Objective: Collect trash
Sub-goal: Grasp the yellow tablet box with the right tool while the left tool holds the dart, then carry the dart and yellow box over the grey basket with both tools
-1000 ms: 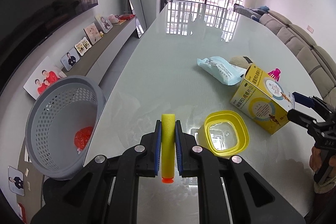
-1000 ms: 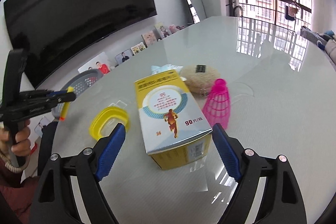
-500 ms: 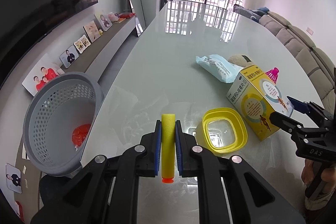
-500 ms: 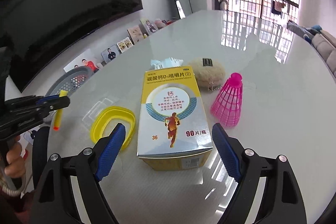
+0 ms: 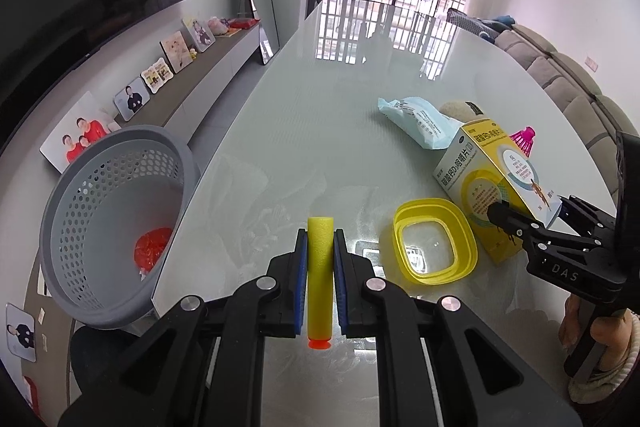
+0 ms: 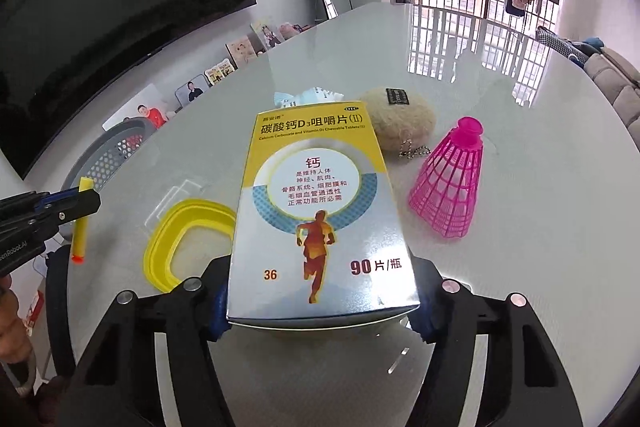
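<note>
Left wrist view: the left gripper (image 5: 320,259) fills the bottom, its blue pads clamped tight on a yellow foam dart (image 5: 320,267) that stands upright between them, orange tip toward the camera. The glossy table (image 5: 340,87) stretches toward twelve o'clock. At nine o'clock, past the table edge, a grey perforated basket (image 5: 80,267) holds one red scrap (image 5: 153,247). At two o'clock from the dart lies a yellow-rimmed lid (image 5: 434,241). Just beyond it, at three o'clock in the frame, the right gripper (image 5: 532,213) reaches in with a hand (image 5: 588,331) below it, its tips on either side of the box (image 5: 480,183). Behind the box lie a pale blue packet (image 5: 420,119), a beige pouch (image 5: 456,109) and a pink shuttlecock (image 5: 525,139), of which only part shows.

Right wrist view: the box (image 6: 320,211) sits dead centre, its printed face up, and only here is it plain that the blue pads at five and seven o'clock press its near corners; the jaws have just been closing and now grip it at about half spread. This view shows the shuttlecock (image 6: 450,183) whole, standing at two o'clock just beside the box, and the pouch (image 6: 400,123) with a bead chain at one o'clock. The packet (image 6: 306,97) barely peeks over the box. The lid (image 6: 184,239) lies at nine o'clock, touching the box's side. The left gripper (image 6: 86,201) enters at the left edge with the dart (image 6: 80,219) seen side-on. The basket (image 6: 108,151) shows only its rim.
</note>
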